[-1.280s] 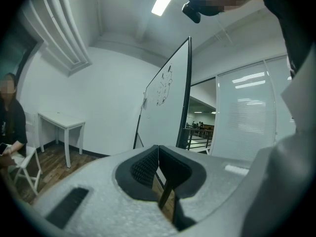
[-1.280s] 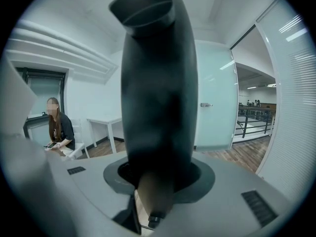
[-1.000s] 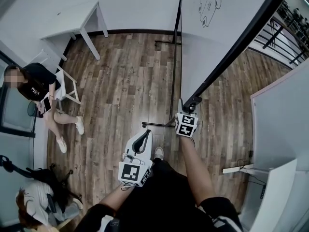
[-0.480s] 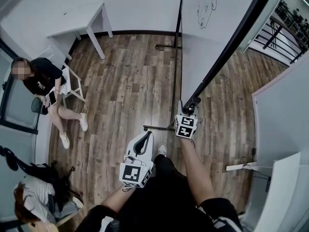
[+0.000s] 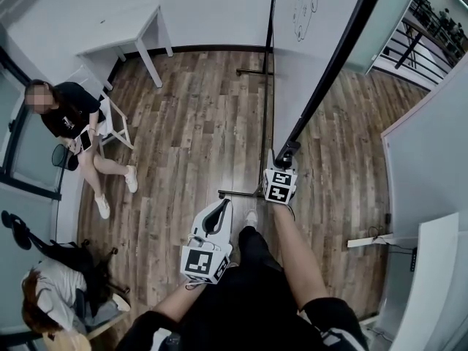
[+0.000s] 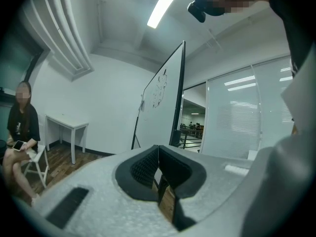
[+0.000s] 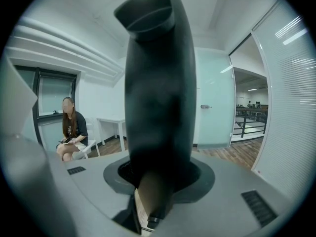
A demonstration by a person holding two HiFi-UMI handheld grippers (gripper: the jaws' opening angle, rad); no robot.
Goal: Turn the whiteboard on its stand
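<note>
Over the wood floor [image 5: 190, 123], the right gripper [image 5: 287, 154] clamps the whiteboard [image 5: 300, 57] by its black edge, while the left gripper [image 5: 218, 208] hangs closed and empty.

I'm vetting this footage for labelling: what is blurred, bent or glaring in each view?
Head view: fisheye curves the floor, but all is sharp. Left gripper view: the ceiling light glares and the corners are black. Right gripper view: the whiteboard frame in the right tongs is too close, a dark out-of-focus mass; the room behind is sharp.
</note>
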